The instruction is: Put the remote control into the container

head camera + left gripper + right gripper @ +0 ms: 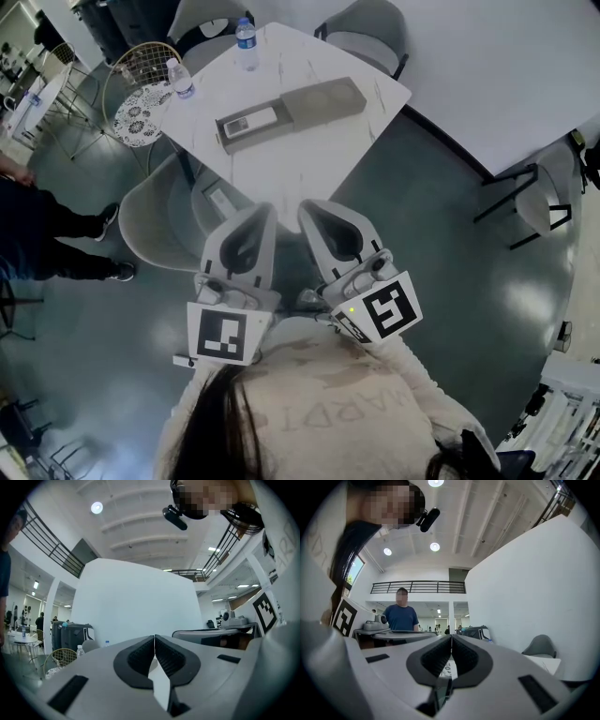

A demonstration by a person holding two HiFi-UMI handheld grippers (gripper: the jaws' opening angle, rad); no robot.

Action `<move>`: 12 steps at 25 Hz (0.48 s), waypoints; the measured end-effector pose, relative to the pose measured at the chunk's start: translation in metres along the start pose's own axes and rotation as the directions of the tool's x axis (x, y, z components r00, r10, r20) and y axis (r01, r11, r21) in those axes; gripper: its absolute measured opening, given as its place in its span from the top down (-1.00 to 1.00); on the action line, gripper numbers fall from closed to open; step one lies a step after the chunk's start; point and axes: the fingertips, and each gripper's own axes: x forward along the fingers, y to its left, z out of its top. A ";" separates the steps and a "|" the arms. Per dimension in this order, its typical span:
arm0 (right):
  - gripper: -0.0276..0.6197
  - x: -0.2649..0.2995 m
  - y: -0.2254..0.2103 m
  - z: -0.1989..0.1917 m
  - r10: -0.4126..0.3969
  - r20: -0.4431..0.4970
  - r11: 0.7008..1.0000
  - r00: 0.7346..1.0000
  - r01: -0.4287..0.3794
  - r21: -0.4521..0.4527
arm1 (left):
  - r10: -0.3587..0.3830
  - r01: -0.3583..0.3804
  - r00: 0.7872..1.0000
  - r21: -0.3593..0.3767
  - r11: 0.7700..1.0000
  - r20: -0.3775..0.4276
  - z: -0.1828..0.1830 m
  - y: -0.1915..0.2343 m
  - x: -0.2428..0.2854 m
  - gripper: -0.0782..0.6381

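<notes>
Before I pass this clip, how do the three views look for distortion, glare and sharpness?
Head view: sharp, wide-angle curving at the edges, lamp reflections on the glossy grey-green floor. Left gripper view: heavy fisheye, black corners, round ceiling lamp blown out. Right gripper view: same fisheye, white ceiling spotlights flaring.

On worktop [309, 159]: water bottles [246, 42] [180, 78], two. Container [323, 98], one. Remote control [248, 122], one.
</notes>
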 end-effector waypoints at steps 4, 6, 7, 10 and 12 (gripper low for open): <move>0.86 0.003 0.015 0.002 -0.001 -0.006 1.000 1.000 0.001 -0.012 | -0.007 0.007 1.000 -0.002 1.000 0.009 0.003 0.005 -0.011 0.74; 0.86 0.005 0.021 0.003 0.001 -0.012 1.000 1.000 -0.001 -0.021 | -0.011 0.011 1.000 -0.006 1.000 0.012 0.004 0.007 -0.014 0.74; 0.86 0.006 0.024 0.003 0.000 -0.016 1.000 1.000 -0.001 -0.028 | -0.015 0.015 1.000 -0.006 1.000 0.013 0.005 0.007 -0.015 0.74; 0.86 0.007 0.030 0.004 -0.002 -0.023 0.999 1.000 0.001 -0.041 | -0.030 0.030 0.999 -0.004 1.000 0.015 0.007 0.005 -0.018 0.74; 0.86 0.008 0.033 0.005 -0.006 -0.020 0.999 1.000 0.005 -0.042 | -0.037 0.037 0.999 -0.007 0.999 0.011 0.005 0.004 -0.020 0.74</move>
